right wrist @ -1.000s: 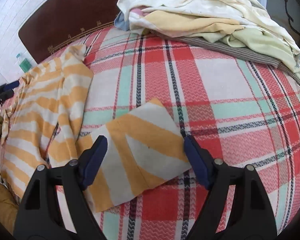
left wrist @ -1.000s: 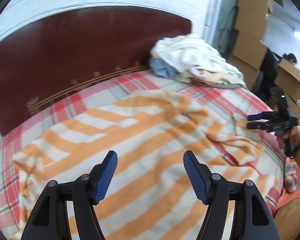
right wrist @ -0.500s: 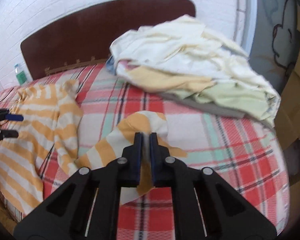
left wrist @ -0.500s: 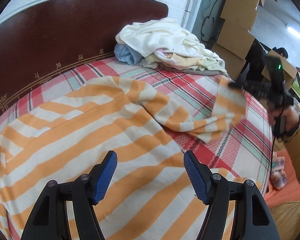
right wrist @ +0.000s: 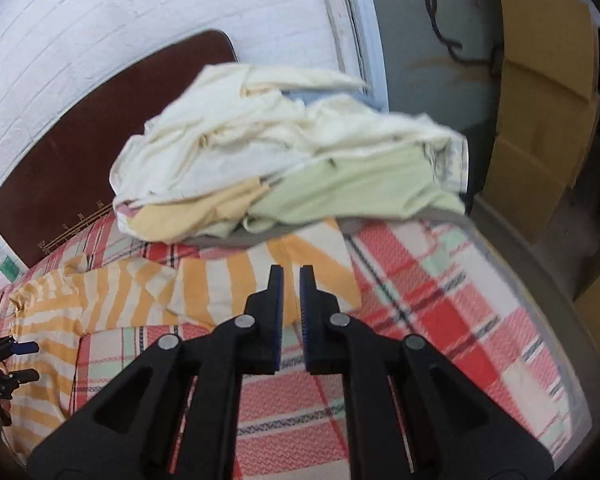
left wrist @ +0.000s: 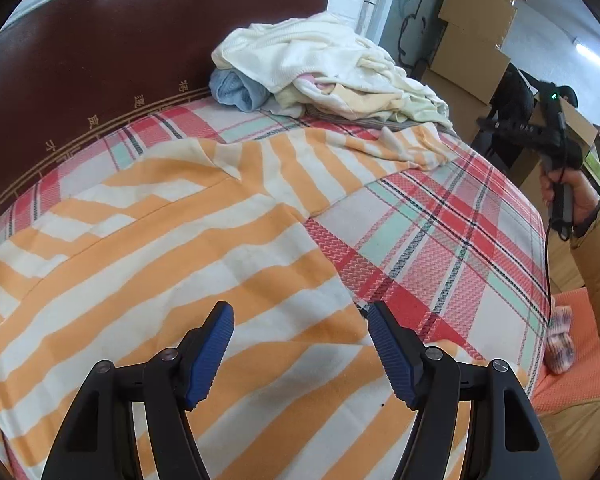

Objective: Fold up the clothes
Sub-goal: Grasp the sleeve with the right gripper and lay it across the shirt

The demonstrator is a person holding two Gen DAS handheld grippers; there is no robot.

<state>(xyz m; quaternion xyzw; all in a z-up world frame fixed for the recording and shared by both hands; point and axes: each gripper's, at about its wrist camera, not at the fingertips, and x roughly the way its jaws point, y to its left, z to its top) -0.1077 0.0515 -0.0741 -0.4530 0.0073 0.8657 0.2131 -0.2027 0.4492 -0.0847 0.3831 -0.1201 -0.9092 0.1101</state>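
The orange-and-white striped cotton top point(left wrist: 180, 264) lies spread flat on the red, green and white plaid bedcover point(left wrist: 440, 240). It fills the left wrist view from 6 to 10 o'clock, and its long sleeve point(left wrist: 340, 160) stretches out toward 1 o'clock, where the cuff ends just beside the loose pile of cream, yellow and pale-green clothes point(left wrist: 324, 68) against the dark brown wooden headboard point(left wrist: 100, 80). The left gripper point(left wrist: 300, 344) hovers released over the body of the top, its blue pads wide apart and grasping nothing. The right gripper point(right wrist: 291, 312) is almost clenched, with only a thin slit between its fingers and no cloth in it, and a hand point(left wrist: 568, 192) holds it off the bed edge at 3 o'clock. The step looks like laying the top out square for folding. To do that well, the sleeve should run straight and free of the pile so no neighbouring garment gets dragged along. The ridge of cloth near the shoulder at 11 o'clock wants smoothing, and any pinch should take one layer at a hem or cuff, not a bunch. Half a second ago the right tongs were clamped on the sleeve end and held it lifted above the bedcover at mid-bed; now the sleeve is let go and lies drawn out toward the pile. A second ago the same sleeve lay crumpled near the bed edge with those tongs open over it
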